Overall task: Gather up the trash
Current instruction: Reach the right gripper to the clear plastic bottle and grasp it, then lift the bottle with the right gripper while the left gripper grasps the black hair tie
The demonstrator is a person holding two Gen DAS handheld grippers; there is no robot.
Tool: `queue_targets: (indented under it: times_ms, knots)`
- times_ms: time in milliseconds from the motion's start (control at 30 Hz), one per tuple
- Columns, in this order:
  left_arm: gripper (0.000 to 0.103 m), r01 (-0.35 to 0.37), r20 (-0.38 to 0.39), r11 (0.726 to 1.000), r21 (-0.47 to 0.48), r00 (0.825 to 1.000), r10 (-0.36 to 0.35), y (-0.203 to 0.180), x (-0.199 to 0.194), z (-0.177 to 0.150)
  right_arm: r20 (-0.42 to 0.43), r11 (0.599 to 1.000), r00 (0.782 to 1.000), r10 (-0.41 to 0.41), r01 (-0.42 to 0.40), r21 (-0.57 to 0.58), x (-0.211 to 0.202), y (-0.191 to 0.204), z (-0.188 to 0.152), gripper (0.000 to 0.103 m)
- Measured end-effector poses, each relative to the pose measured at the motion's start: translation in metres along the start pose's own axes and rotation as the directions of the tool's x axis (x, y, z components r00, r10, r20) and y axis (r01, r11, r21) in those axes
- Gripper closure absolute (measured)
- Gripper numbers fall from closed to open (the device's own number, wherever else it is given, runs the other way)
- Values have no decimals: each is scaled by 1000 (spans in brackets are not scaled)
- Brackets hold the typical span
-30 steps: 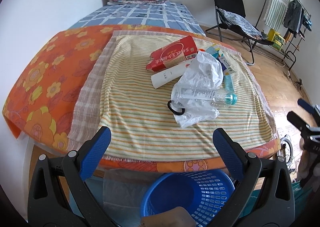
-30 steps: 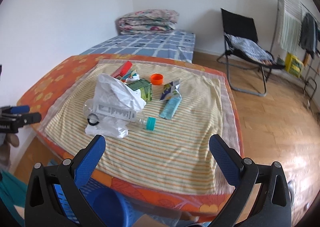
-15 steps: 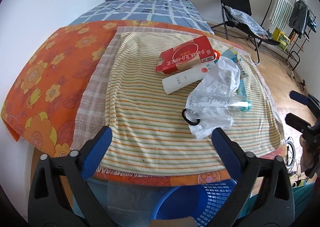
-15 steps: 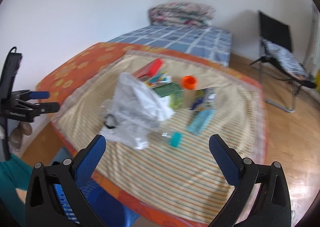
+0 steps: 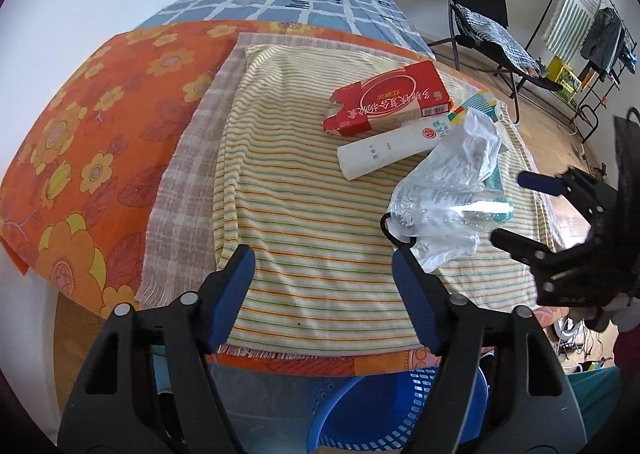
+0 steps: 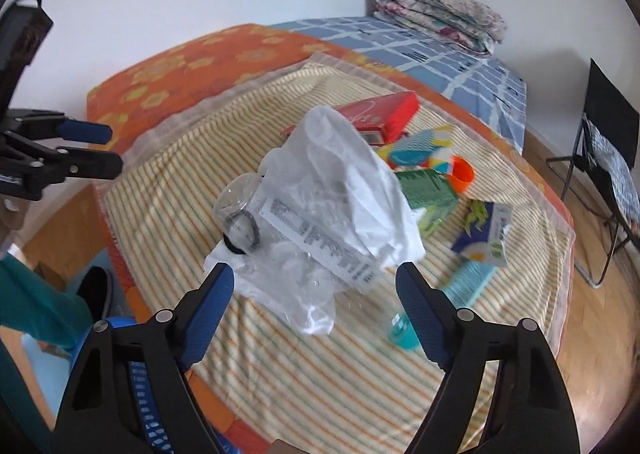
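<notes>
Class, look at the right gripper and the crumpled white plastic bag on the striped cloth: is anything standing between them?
Nothing visible does. The right gripper, jaws closing and empty, faces the white plastic bag directly; only bare striped cloth lies beneath the gap.

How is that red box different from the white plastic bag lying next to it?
The red box is stiff cardboard with flat sides and printed lettering; the white plastic bag is soft, crumpled and partly see-through. The box lies flat, farther back; the bag is heaped up, draped over a clear bottle. Both rest on the striped cloth, and neither is gripped.
</notes>
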State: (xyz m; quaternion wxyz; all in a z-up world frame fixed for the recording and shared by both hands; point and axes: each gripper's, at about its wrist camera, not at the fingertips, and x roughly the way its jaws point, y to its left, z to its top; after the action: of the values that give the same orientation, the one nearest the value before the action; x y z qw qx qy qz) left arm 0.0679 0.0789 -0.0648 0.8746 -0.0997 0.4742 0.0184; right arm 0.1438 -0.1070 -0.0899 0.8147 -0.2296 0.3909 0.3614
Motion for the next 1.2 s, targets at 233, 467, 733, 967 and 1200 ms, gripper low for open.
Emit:
queue_targets:
  times_ms: [233, 467, 733, 967, 1200]
  knots:
    - [36, 14, -18, 1000, -24, 1000, -15, 8, 6, 2, -53, 997, 999, -2, -1, -72, 34, 14, 10, 22]
    - [43, 24, -38, 999, -25, 999, -25, 6, 18, 6, -114, 997, 993, -39, 31, -76, 57, 9, 5, 23]
    - [53, 71, -89, 997, -17, 993, -72, -13, 42, 10, -160, 998, 987, 13, -2, 66, 50, -15, -3, 31]
    - [64, 134, -162, 990, -37, 977, -138, -31, 75, 11, -193, 956, 971, 138, -79, 283, 42, -44, -21, 33]
    - [65, 167, -200, 978, -126, 961, -190, -28, 105, 22, -192, 956, 972, 137, -78, 283, 38, -41, -22, 33]
